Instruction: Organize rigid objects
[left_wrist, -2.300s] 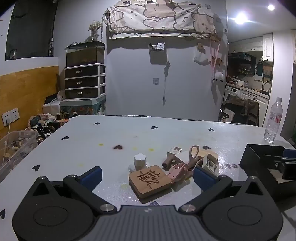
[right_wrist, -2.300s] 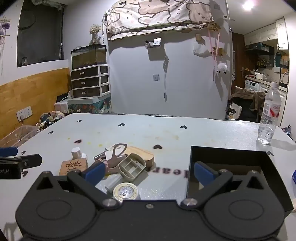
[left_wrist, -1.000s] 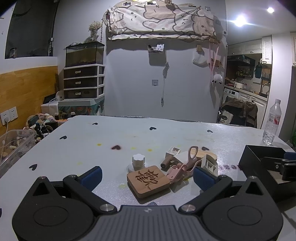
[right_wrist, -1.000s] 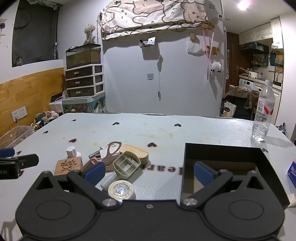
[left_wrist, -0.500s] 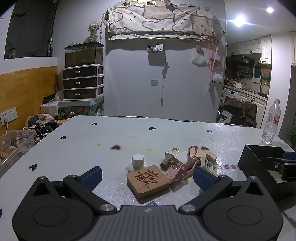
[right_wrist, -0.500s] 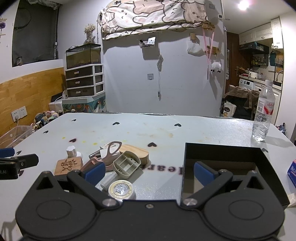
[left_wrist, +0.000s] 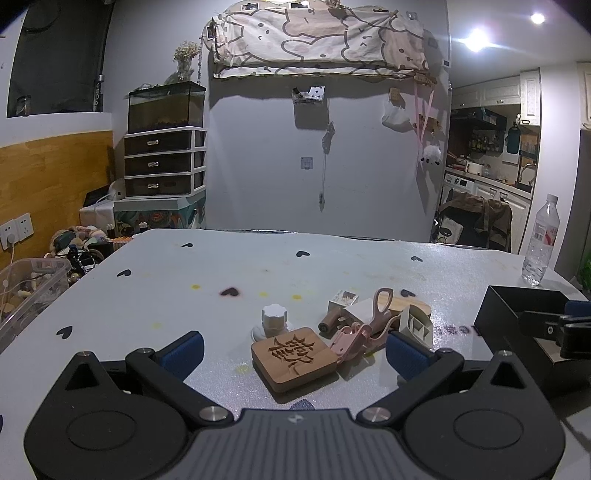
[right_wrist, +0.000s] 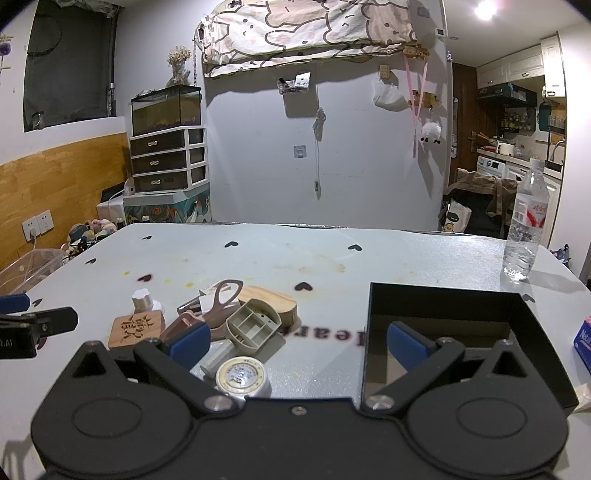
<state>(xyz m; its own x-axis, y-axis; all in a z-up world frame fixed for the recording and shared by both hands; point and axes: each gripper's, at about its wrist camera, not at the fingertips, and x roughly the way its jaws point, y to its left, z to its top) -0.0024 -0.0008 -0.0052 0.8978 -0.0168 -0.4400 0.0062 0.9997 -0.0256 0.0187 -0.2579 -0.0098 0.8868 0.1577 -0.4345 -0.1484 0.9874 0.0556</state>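
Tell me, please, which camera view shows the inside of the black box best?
The right wrist view: it looks down over the box's near-full opening to its floor, which looks bare. The left wrist view shows only the box's outer corner at the right edge, with the right hand-held gripper crossing in front of it.

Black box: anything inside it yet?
The black box looks empty in the right wrist view: only dark walls and a bare brownish floor show. The right gripper hides its near left corner.
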